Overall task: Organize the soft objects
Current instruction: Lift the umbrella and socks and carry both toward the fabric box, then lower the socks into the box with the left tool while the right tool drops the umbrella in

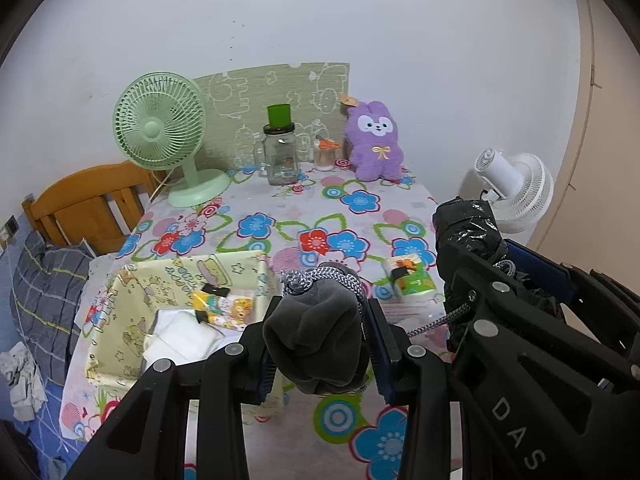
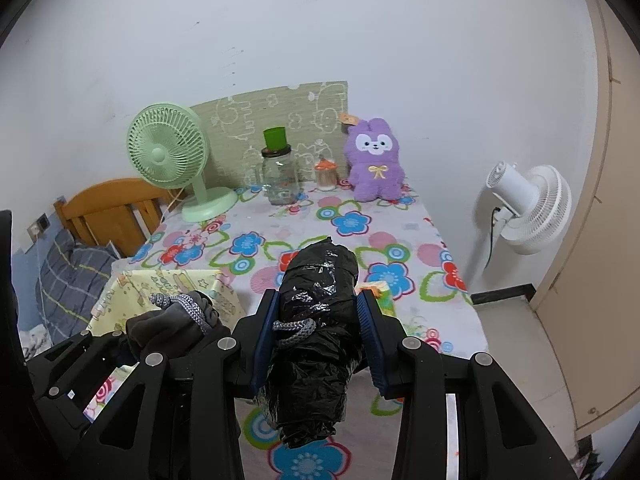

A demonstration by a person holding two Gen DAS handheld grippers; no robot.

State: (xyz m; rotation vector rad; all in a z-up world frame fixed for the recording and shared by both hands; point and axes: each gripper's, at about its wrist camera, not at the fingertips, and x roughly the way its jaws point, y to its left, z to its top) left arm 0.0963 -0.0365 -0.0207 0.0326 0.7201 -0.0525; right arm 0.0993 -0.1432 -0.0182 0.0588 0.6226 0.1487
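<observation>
Left wrist view: left gripper (image 1: 320,336) clamped on grey fabric pouch (image 1: 316,340) with braided cord (image 1: 336,274), above table beside yellow fabric box (image 1: 120,312); right wrist view: right gripper (image 2: 318,338) clamped on black plastic-wrapped bundle (image 2: 316,320) over floral tablecloth (image 2: 360,216).

White wall (image 2: 320,20) behind floral-cloth table (image 2: 400,216), wooden headboard (image 2: 112,208) left, white standing fan (image 2: 528,208) right.
</observation>
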